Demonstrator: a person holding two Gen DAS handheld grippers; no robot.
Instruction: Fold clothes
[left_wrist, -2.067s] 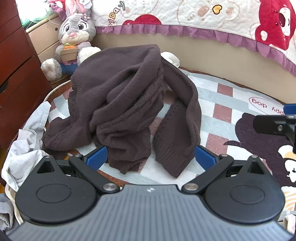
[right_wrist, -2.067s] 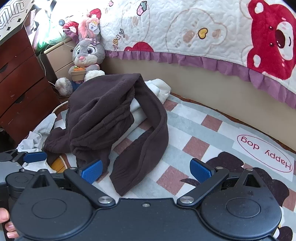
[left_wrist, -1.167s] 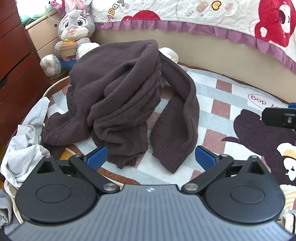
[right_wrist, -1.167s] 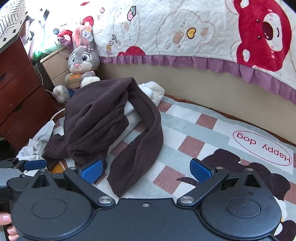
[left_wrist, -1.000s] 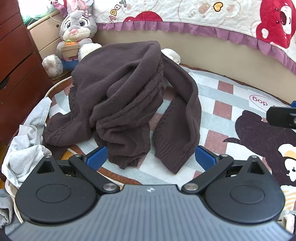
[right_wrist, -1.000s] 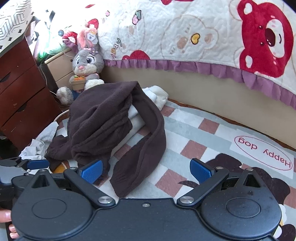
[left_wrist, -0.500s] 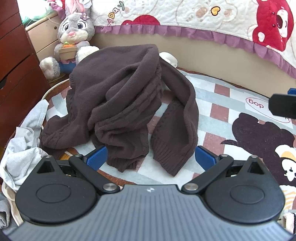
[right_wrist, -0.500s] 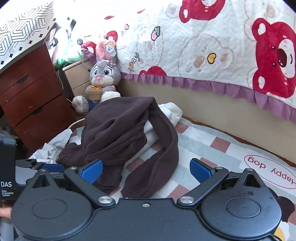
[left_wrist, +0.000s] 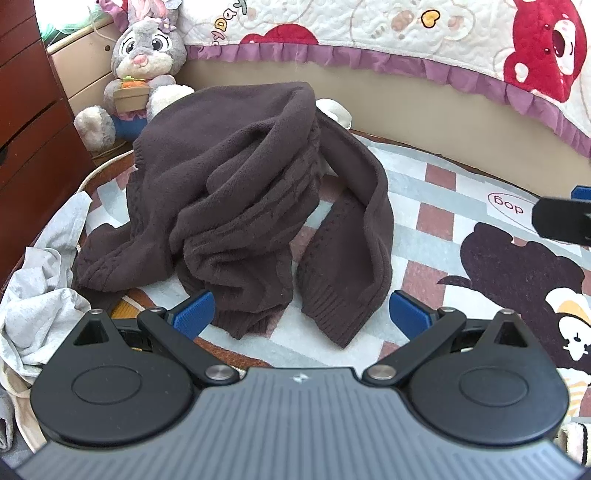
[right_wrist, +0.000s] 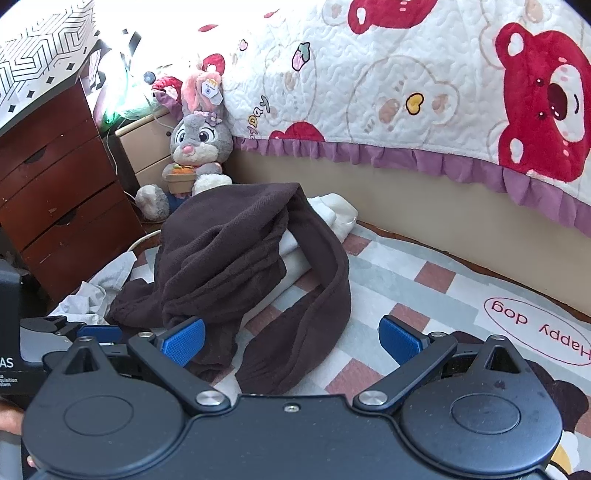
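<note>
**Two tools spread wide over a heaped brown sweater**

Both tools are released, their blue pads far apart and nothing between them. The left tool (left_wrist: 299, 314) hovers just near the sweater's lower hem, and the right tool (right_wrist: 291, 341) sits a little further to the right, with the left tool's body showing at the left edge of its view.

The dark brown knit sweater (left_wrist: 236, 192) lies unfolded in a mound on the checked cartoon rug (left_wrist: 436, 206), draped over a pile of white folded fabric (right_wrist: 332, 214) that peeks out on its far right. One sleeve (left_wrist: 354, 258) trails down toward the near side, its ribbed cuff flat on the rug. The other sleeve spreads to the near left, ending close to a crumpled grey garment (left_wrist: 40, 295) at the rug's left edge.

Beyond the mound, a grey plush rabbit (right_wrist: 195, 147) sits against the bed, holding a small pot. A quilted bedspread (right_wrist: 406, 85) with red bears and a purple frill hangs across the far side. A red-brown wooden dresser (right_wrist: 59, 192) stands at far left.
</note>
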